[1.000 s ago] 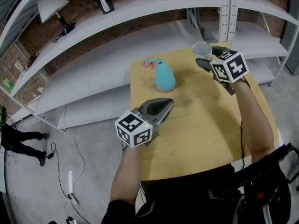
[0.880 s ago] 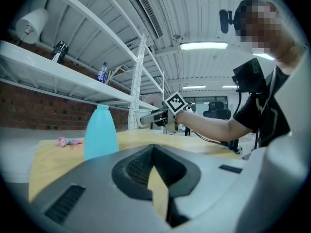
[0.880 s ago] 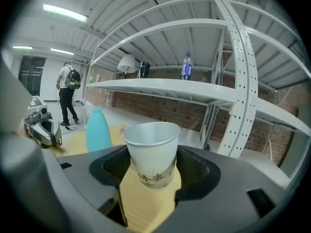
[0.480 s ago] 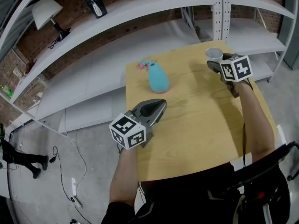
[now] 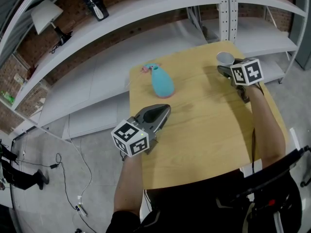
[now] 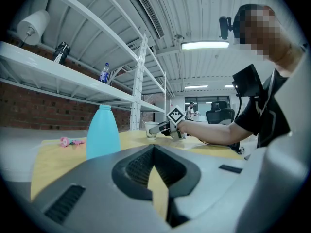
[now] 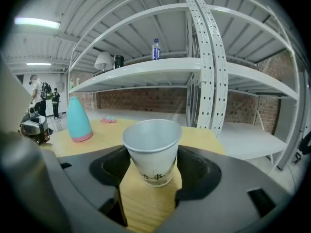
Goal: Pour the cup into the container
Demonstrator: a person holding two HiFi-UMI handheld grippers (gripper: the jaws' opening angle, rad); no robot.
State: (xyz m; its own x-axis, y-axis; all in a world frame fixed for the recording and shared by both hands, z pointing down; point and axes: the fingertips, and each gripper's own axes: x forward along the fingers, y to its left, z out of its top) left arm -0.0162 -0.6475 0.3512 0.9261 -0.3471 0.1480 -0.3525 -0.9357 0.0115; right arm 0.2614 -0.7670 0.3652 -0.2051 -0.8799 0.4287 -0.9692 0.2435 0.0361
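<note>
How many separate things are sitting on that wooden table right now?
3: a blue bottle far left, a small pink item just beside it, a paper cup at the far right corner between the right gripper's jaws. Nothing seems hidden.

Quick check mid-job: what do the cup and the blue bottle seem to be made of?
Cup: looks like thin paper, matte white outside with dark print, a rolled rim and a greyish inside; it would probably crush easily.
Blue bottle: opaque turquoise with a soft, even sheen and a pinkish band at the base; probably plastic, though glazed ceramic cannot be ruled out.
</note>
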